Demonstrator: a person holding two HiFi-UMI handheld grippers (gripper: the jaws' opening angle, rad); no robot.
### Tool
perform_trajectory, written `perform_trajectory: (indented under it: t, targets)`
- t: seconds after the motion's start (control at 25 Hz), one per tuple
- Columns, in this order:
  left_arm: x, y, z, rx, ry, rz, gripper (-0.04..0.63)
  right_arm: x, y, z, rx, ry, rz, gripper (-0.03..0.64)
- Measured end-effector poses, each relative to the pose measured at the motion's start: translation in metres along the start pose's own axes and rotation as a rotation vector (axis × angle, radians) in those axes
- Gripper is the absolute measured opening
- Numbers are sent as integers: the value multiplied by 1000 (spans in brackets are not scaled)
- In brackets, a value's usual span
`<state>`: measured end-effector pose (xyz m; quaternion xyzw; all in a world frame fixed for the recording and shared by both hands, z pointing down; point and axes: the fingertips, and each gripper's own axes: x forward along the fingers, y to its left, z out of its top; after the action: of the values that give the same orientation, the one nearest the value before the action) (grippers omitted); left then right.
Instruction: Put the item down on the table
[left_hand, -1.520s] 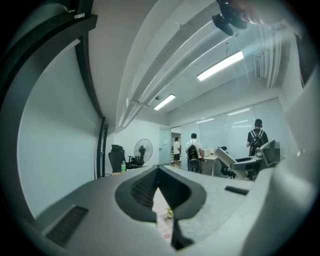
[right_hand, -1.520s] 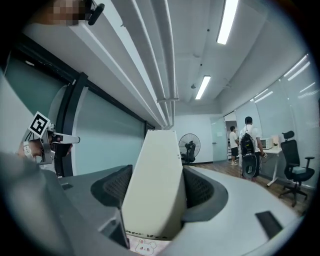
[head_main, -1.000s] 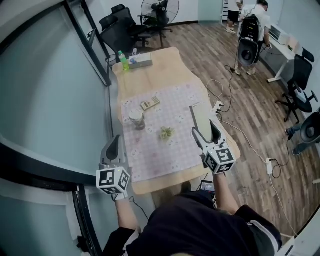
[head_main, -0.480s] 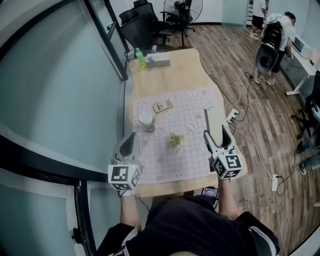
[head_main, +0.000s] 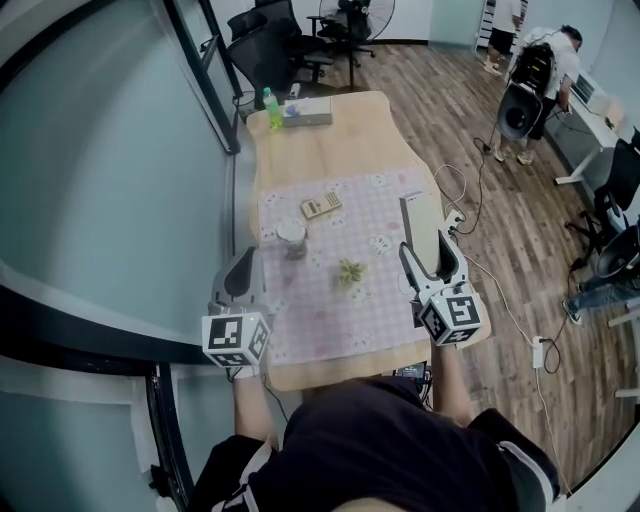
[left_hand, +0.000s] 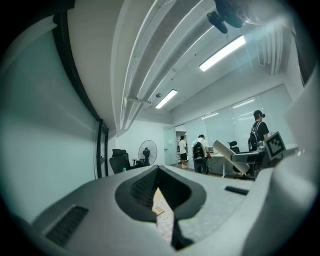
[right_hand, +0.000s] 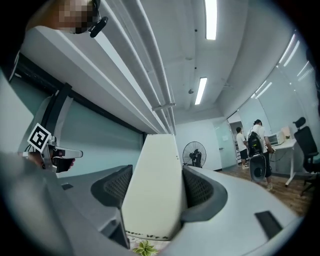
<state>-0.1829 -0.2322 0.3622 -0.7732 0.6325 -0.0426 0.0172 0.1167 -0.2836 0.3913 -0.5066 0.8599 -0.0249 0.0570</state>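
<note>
My R gripper (head_main: 427, 262) fingers, spread wide, clamp the white box (right_hand: 154, 185) over the table's (head_main: 330, 140) right edge. L gripper (head_main: 240, 278) fingers are closed, empty. Only head view shows the jar (head_main: 291, 236); R gripper view catches the plant (right_hand: 146, 248) under the box.

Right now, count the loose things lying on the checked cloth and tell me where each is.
3. A calculator at the far end, a jar near the left edge, a small plant in the middle. The white box in the right tongs may hide more.
</note>
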Motion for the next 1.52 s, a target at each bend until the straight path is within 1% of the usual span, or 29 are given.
perform_trajectory:
  t: [0.2, 0.36, 0.52, 0.64, 0.76, 0.84, 0.96, 1.12, 1.2, 1.4, 1.52]
  targets:
    - [-2, 10, -9, -23, -3, -15, -5, 1, 8, 0, -21, 12, -22, 325]
    - [2, 6, -14, 13, 20, -55, -5, -4, 11, -2, -10, 16, -36, 325]
    - [12, 5, -4, -6, -14, -52, -5, -7, 8, 4, -17, 10, -51, 325]
    - [13, -2, -4, 6, -7, -72, -5, -8, 3, 4, -12, 1, -58, 325]
    - [12, -3, -7, 7, 7, -82, -5, -5, 3, -5, -8, 17, -58, 325]
    - [9, -2, -9, 13, 19, -79, -5, 0, 3, -21, -5, 47, -56, 325]
    - [5, 1, -9, 25, 29, -66, -5, 10, 0, -64, 3, 131, -62, 325]
    - [-6, 8, -13, 34, 52, -44, -5, 13, -2, -147, 36, 286, -84, 325]
    - [-12, 12, -18, 32, 67, -33, -5, 8, -5, -197, 39, 384, -105, 325]
    - [-20, 16, -26, 35, 99, -27, -5, -17, -12, -333, 30, 673, -159, 325]
    - [-25, 17, -27, 44, 108, -24, -5, -34, -13, -393, 33, 793, -178, 325]
